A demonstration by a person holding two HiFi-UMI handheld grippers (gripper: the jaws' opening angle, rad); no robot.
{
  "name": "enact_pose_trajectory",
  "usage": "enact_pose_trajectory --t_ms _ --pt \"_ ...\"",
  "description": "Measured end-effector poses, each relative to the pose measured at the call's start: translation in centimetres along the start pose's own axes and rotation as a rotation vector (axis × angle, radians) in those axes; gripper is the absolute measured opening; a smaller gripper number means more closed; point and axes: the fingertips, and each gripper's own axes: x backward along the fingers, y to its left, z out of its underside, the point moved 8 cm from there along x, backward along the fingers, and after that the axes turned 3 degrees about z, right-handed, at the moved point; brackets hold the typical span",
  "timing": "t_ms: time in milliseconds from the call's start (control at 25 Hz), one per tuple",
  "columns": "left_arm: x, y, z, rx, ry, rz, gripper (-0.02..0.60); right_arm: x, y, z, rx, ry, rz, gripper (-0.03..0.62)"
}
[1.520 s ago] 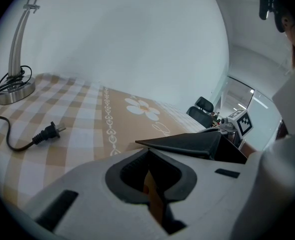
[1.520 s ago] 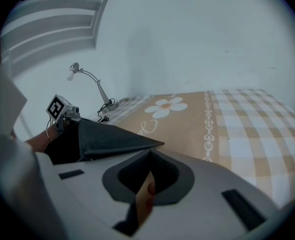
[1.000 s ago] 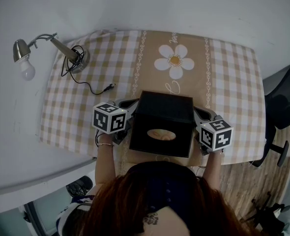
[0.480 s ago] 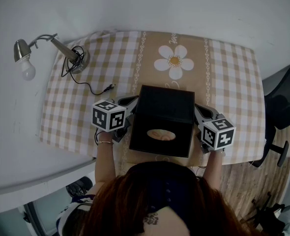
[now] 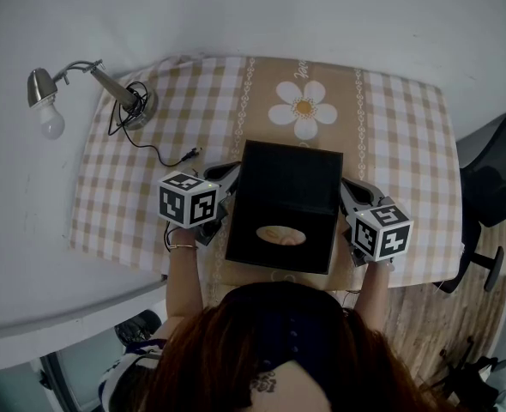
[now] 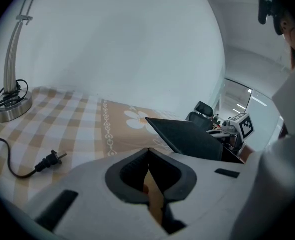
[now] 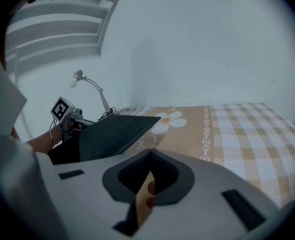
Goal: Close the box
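Observation:
A black box (image 5: 270,251) stands at the near edge of the table, and a pale oval shows on it near me. Its black lid (image 5: 289,183) is tilted up on the far side. The same lid shows in the left gripper view (image 6: 190,139) and in the right gripper view (image 7: 112,134). My left gripper (image 5: 227,172) lies along the box's left side, my right gripper (image 5: 346,187) along its right. In their own views both the left gripper (image 6: 147,151) and the right gripper (image 7: 148,154) look shut, with the lid beside them and not between the jaws.
A checked tablecloth (image 5: 390,127) with a white flower (image 5: 303,107) covers the table. A desk lamp (image 5: 90,80) stands at the far left, its plug (image 5: 189,151) lying loose just beyond the left gripper. An office chair (image 5: 493,178) stands off the table's right side.
The lid has swung up higher and its far edge has moved away from me. Both grippers have shifted slightly forward along the box's sides.

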Motion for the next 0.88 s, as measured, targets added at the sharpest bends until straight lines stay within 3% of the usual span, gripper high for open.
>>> enact_pose_trajectory --t_ms 880 --pt "1.8 -1.5 -1.6 -0.065 -0.056 -0.070 0.021 1.7 1.0 -1.7 0.063 -0.019 0.104 0.017"
